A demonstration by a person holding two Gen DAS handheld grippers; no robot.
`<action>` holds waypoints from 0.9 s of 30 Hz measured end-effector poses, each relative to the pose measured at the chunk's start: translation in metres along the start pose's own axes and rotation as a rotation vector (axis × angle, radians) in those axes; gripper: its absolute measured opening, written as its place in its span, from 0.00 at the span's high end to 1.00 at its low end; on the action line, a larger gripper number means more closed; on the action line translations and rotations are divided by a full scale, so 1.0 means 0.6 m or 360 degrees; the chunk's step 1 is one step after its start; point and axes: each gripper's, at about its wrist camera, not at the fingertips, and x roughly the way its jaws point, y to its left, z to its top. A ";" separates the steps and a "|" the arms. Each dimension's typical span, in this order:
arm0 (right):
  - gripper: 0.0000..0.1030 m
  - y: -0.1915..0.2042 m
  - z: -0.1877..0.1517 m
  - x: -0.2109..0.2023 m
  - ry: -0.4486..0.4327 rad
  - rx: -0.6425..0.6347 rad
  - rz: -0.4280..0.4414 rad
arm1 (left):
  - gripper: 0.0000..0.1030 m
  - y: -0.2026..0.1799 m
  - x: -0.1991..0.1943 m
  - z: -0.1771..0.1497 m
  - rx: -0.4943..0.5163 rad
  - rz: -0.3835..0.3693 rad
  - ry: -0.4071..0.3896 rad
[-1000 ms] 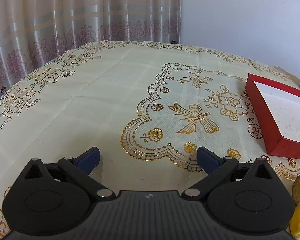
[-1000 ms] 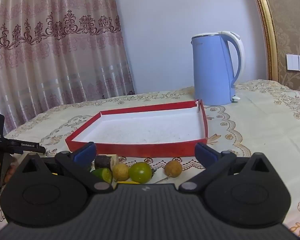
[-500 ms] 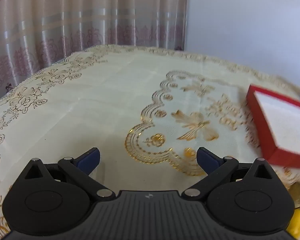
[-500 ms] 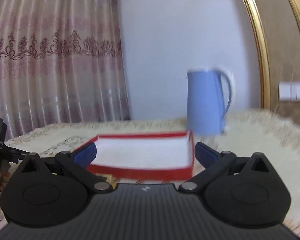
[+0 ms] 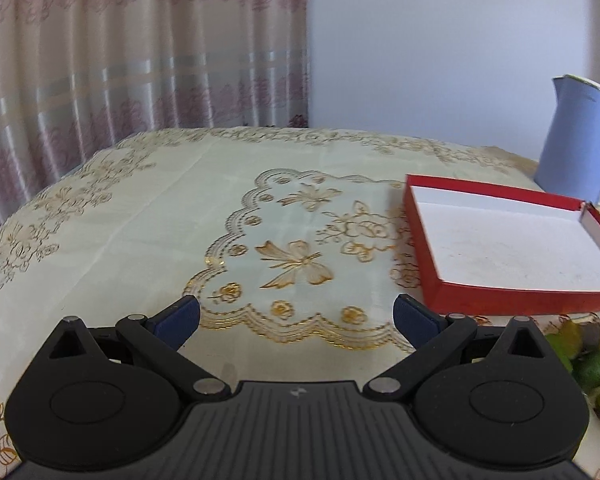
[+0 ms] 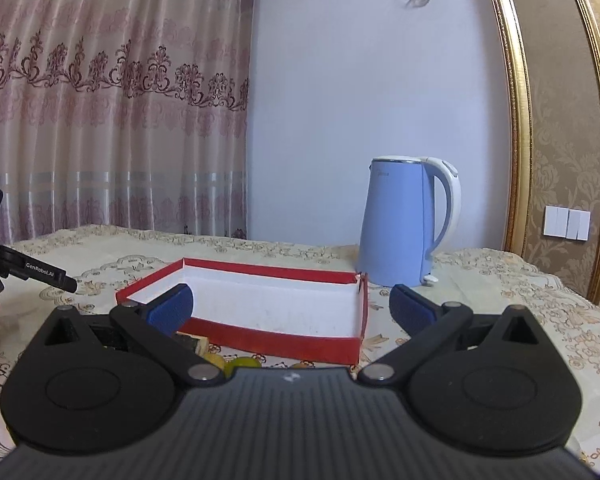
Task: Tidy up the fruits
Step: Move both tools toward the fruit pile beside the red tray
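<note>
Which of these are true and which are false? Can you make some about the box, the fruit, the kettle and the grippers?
1. The red box has fruit inside. False: it is empty.
2. The fruit lies on the table in front of the box. True.
3. The kettle is green. False: it is blue.
4. The left gripper holds a fruit. False: it is open and empty.
5. The right gripper is open. True.

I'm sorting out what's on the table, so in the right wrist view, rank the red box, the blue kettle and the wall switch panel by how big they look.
1. red box and blue kettle: alike in area, box wider, kettle taller; unranked.
2. wall switch panel, smallest, though it is farther back.
</note>
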 end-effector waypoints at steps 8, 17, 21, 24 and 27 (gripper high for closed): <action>0.00 -0.003 -0.008 -0.004 0.0056 0.0018 -0.0028 | 0.00 -0.020 -0.013 -0.002 0.0034 -0.0055 -0.0014; 0.00 -0.007 -0.019 0.005 0.0134 0.0068 -0.0074 | 0.00 -0.048 -0.011 -0.002 0.0128 -0.0099 0.0002; 0.00 -0.003 -0.020 0.015 0.0159 0.0068 -0.0074 | 0.00 -0.053 -0.010 -0.002 0.0136 -0.0110 0.0006; 0.00 -0.004 -0.021 0.023 0.0169 0.0067 -0.0068 | 0.00 -0.054 -0.007 -0.003 0.0130 -0.0119 0.0016; 0.00 -0.005 -0.022 0.030 0.0183 0.0061 -0.0064 | 0.00 -0.054 -0.003 -0.006 0.0128 -0.0115 0.0028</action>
